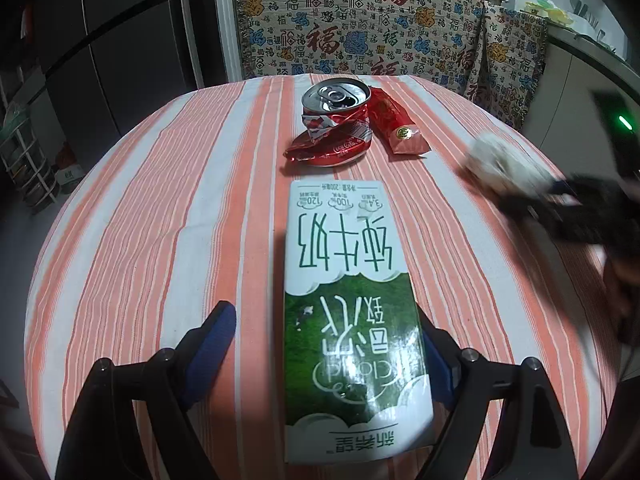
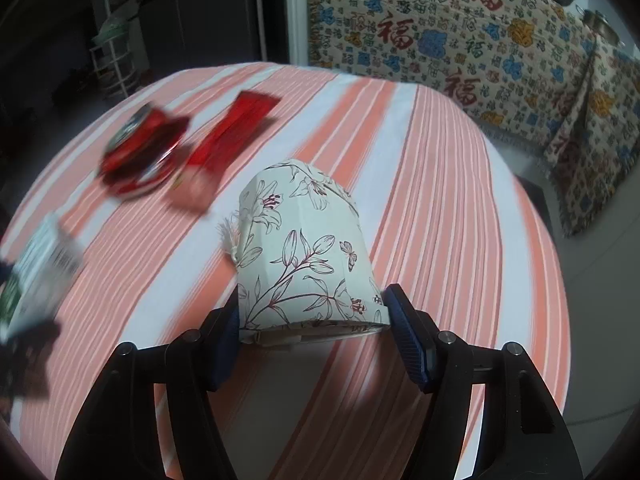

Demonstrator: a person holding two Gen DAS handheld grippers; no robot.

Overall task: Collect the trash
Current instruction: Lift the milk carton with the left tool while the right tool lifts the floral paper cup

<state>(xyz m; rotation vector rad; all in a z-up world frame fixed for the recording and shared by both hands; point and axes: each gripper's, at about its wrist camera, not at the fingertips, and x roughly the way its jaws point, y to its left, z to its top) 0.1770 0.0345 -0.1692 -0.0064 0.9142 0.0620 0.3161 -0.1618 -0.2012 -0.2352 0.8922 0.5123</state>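
A green and white milk carton (image 1: 344, 280) lies flat on the striped tablecloth (image 1: 160, 200), and my left gripper (image 1: 324, 316) is open around its near end. The left pad stands clear of it and the right pad is at its edge. Beyond it sit a crushed red cola can (image 1: 336, 120) and a red snack wrapper (image 1: 396, 124). My right gripper (image 2: 314, 300) is shut on a floral-print container (image 2: 304, 256), whose wide rim faces the camera. It stays sharp while the table blurs. Can (image 2: 144, 148), wrapper (image 2: 224, 152) and carton (image 2: 36, 276) show blurred at the left. The right gripper (image 1: 560, 200) shows blurred at the right in the left wrist view.
A cloth with red and blue characters (image 1: 360, 20) covers furniture behind the round table. A dark fridge (image 1: 100, 40) and a white wire rack (image 1: 28, 160) stand at the left. Pots sit on a counter (image 1: 580, 40) at the back right.
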